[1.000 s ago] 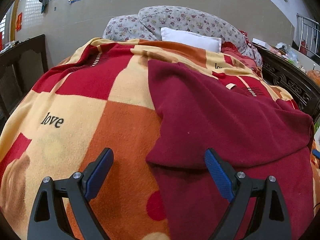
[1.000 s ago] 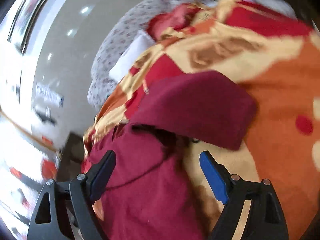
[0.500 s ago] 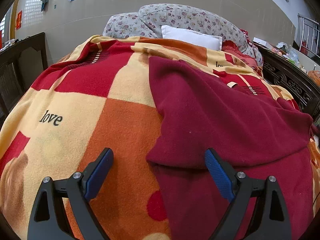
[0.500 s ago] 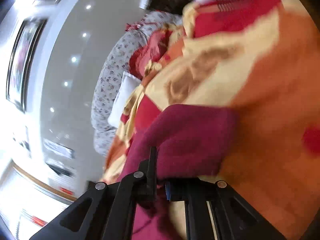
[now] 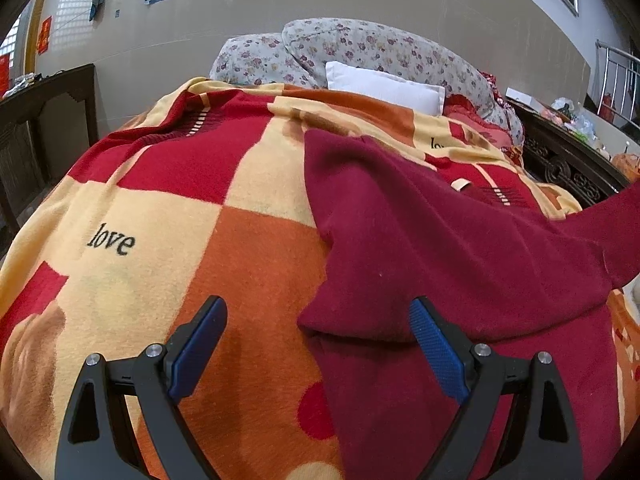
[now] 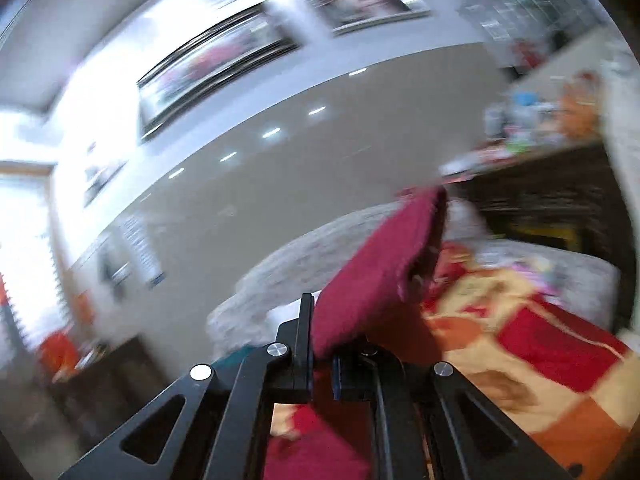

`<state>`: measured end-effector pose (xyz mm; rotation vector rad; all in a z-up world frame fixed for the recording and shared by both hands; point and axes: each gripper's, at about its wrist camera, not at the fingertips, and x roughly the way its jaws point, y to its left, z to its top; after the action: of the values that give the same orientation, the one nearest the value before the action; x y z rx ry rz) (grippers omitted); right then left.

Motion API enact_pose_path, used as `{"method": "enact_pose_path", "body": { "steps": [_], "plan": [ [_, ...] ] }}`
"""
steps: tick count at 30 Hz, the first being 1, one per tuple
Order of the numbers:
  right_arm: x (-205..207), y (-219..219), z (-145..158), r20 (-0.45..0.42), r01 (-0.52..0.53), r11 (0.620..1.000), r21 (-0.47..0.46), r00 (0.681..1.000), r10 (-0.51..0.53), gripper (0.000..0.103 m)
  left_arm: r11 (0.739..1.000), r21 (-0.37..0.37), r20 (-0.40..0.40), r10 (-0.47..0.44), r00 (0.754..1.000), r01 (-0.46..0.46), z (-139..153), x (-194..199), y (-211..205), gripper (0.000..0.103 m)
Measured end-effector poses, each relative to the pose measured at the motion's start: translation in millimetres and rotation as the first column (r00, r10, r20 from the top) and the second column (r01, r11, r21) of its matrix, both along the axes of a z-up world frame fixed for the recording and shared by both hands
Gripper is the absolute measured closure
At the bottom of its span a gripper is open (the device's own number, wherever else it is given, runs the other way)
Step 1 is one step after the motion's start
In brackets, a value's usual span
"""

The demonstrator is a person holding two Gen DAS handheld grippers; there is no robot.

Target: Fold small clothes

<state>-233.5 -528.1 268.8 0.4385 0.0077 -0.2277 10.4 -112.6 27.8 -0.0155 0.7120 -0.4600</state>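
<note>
One dark red garment (image 5: 460,248) lies on the bed's checked blanket (image 5: 168,216). The left gripper (image 5: 318,330) is spread wide at 6 o'clock. The right gripper (image 6: 322,354) pinches what looks like its sleeve, though blurry.

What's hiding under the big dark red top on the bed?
The dark red top lies on a checked blanket in red, orange and yellow. Its pattern beneath the top is covered, so I cannot see it.
</note>
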Motion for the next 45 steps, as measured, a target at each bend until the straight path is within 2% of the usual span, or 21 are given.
{"method": "enact_pose_path", "body": {
  "steps": [2,4,7,10,11,12,13,14,15,17,21,24,29,32,35,36,37,40,41,43,45],
  "plan": [
    [35.6,35.0,0.3,-0.081,-0.156,0.986,-0.055,0.985,0.151,0.096,1.0,-0.017,0.001,0.004,1.0,-0.004,2.4,-0.3,5.4,0.011],
    [70.9,66.9,-12.9,-0.165,-0.278,0.957,-0.079,0.951,0.262,0.096,0.999,-0.036,-0.001,0.01,1.0,-0.01,4.4,0.2,10.7,0.011],
    [134.2,128.3,-58.3,-0.334,-0.444,0.892,-0.085,0.856,0.394,0.096,0.997,-0.059,0.015,0.059,0.998,-0.058,8.1,2.4,20.3,0.011],
    [193.8,174.6,-125.8,-0.484,-0.521,0.853,-0.037,0.756,0.441,0.094,0.994,-0.08,0.017,0.077,0.997,-0.075,10.3,5.3,26.1,0.011],
    [205.1,179.5,-150.1,-0.522,-0.535,0.845,0.006,0.719,0.459,0.087,0.993,-0.09,0.013,0.076,0.997,-0.075,10.1,5.8,27.0,0.011],
    [224.7,186.7,-178.6,-0.573,-0.547,0.833,0.078,0.66,0.487,0.077,0.992,-0.099,0.008,0.073,0.997,-0.071,9.8,6.6,27.6,0.011],
    [236.8,188.9,-197.7,-0.602,-0.552,0.822,0.137,0.613,0.512,0.054,0.992,-0.104,0.005,0.067,0.998,-0.066,9.7,6.9,27.7,0.011],
    [241.1,191.4,-213.3,-0.619,-0.551,0.811,0.199,0.571,0.54,0.049,0.992,-0.108,0.004,0.061,0.998,-0.06,9.6,7.1,27.5,0.011],
    [239.6,188.9,-222.0,-0.61,-0.545,0.8,0.249,0.554,0.567,0.049,0.992,-0.116,0.001,0.055,0.998,-0.055,9.8,7.2,27.4,0.011],
    [219.9,182.4,-217.7,-0.571,-0.542,0.804,0.246,0.589,0.572,0.048,0.99,-0.137,0.005,0.04,0.999,-0.039,11.6,5.6,27.3,0.011],
    [163.5,147.6,-190.4,-0.503,-0.507,0.837,0.205,0.679,0.535,0.029,0.982,-0.187,0.068,0.015,0.998,-0.002,21.8,-8.7,26.4,0.011],
    [127.4,122.7,-180.5,-0.476,-0.461,0.86,0.218,0.719,0.506,0.027,0.977,-0.21,0.06,-0.023,0.998,0.035,25.7,-12.4,17.9,0.008],
    [85.4,99.0,-168.6,-0.445,-0.397,0.887,0.234,0.768,0.461,0.024,0.996,-0.09,0.077,-0.01,0.997,0.017,30.5,-7.3,-9.1,0.008],
    [69.1,87.6,-170.7,-0.42,-0.393,0.877,0.276,0.771,0.478,0.022,0.998,-0.002,0.134,-0.057,0.989,0.057,36.8,-10.1,-31.4,0.008],
    [61.4,84.8,-178.2,-0.4,-0.4,0.863,0.308,0.768,0.499,0.022,0.99,0.066,0.142,-0.129,0.981,0.121,33.8,-12.8,-52.9,0.009],
    [60.6,85.0,-181.3,-0.397,-0.403,0.859,0.316,0.766,0.505,0.022,0.986,0.095,0.135,-0.147,0.98,0.135,30.5,-11.9,-61.8,0.013],
    [61.1,86.2,-183.6,-0.395,-0.406,0.856,0.32,0.764,0.51,0.022,0.983,0.112,0.119,-0.156,0.981,0.143,27.7,-9.9,-66.9,0.027],
    [58.2,88.5,-187.7,-0.382,-0.421,0.842,0.337,0.756,0.532,0.022,0.979,0.146,0.053,-0.149,0.987,0.14,17.4,-1.7,-74.5,0.056],
    [57.3,89.3,-188.4,-0.378,-0.427,0.838,0.34,0.754,0.537,0.021,0.98,0.143,0.035,-0.143,0.989,0.137,14.6,1.3,-73.5,0.059],
    [55.3,89.5,-189.5,-0.377,-0.429,0.838,0.336,0.754,0.537,0.02,0.984,0.119,-0.003,-0.134,0.991,0.134,10.0,5.9,-68.6,0.08],
    [53.1,86.6,-190.1,-0.372,-0.423,0.842,0.335,0.762,0.531,0.019,0.987,0.081,-0.033,-0.137,0.99,0.139,8.9,9.0,-63.2,0.09]
  ]
}}
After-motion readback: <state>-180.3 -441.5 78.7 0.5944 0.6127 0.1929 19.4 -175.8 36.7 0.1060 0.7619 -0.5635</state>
